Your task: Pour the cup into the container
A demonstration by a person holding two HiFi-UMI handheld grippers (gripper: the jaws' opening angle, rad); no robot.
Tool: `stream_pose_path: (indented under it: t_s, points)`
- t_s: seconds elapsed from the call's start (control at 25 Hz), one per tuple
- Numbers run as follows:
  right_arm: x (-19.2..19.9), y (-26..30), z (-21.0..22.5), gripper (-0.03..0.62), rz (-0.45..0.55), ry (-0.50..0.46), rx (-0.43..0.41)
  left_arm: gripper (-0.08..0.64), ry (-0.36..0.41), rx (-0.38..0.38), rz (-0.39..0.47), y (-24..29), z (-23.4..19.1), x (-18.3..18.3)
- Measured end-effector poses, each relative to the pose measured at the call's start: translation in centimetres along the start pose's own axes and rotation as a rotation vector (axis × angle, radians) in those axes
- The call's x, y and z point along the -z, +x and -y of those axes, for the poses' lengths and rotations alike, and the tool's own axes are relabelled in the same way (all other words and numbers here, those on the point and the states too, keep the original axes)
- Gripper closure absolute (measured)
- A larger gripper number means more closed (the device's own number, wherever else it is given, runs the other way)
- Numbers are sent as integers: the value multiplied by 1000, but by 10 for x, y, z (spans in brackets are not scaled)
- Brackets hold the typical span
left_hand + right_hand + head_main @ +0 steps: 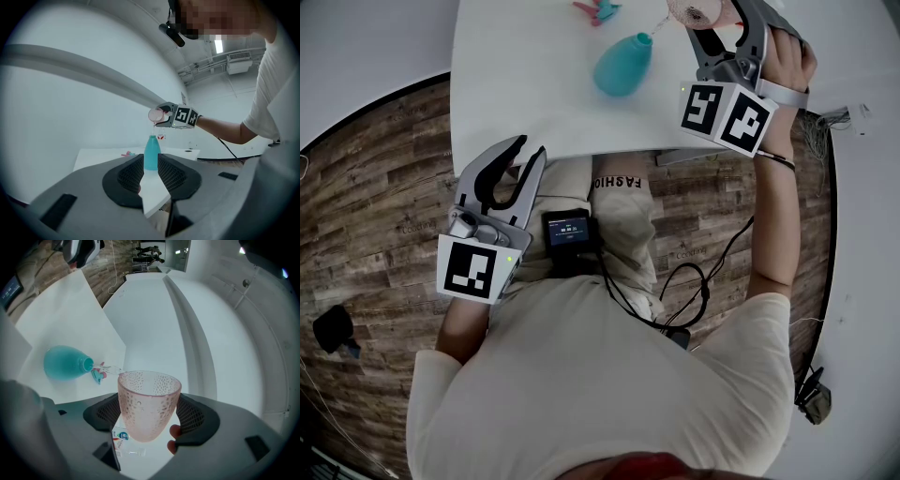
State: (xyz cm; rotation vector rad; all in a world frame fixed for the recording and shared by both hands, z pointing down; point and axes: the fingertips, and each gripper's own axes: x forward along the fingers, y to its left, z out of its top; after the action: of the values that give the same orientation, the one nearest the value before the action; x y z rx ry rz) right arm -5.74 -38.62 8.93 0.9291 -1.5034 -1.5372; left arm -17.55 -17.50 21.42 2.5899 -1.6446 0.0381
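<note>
A teal narrow-necked container (623, 63) stands on the white table (516, 84). My right gripper (722, 23) is shut on a pink dimpled cup (703, 13), held above and to the right of the container and tipped toward it. In the right gripper view the cup (148, 404) fills the space between the jaws, and a thin clear stream (108, 367) runs from its rim to the container's mouth (87, 364). My left gripper (520, 167) hangs open and empty off the table's near edge. In its own view the left gripper (151, 165) frames the container (151, 152) far off.
A red and teal clip (597, 9) lies at the table's far side, beyond the container. A small labelled plastic bottle (121, 439) lies on the table under the cup. Wooden floor (375, 187) surrounds the table. Cables (675, 291) and a small screen (569, 230) hang at the person's chest.
</note>
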Motion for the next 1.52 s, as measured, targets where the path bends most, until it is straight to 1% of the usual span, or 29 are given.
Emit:
stream_pose_path:
  t_s: [0.96,1.52]
  points:
    - [-6,0,2,219,29,-77,64,456,1,2,-8,2,1,3]
    - [-13,-2,1,219,58,-160,94,456,7,8,-7,2,1,1]
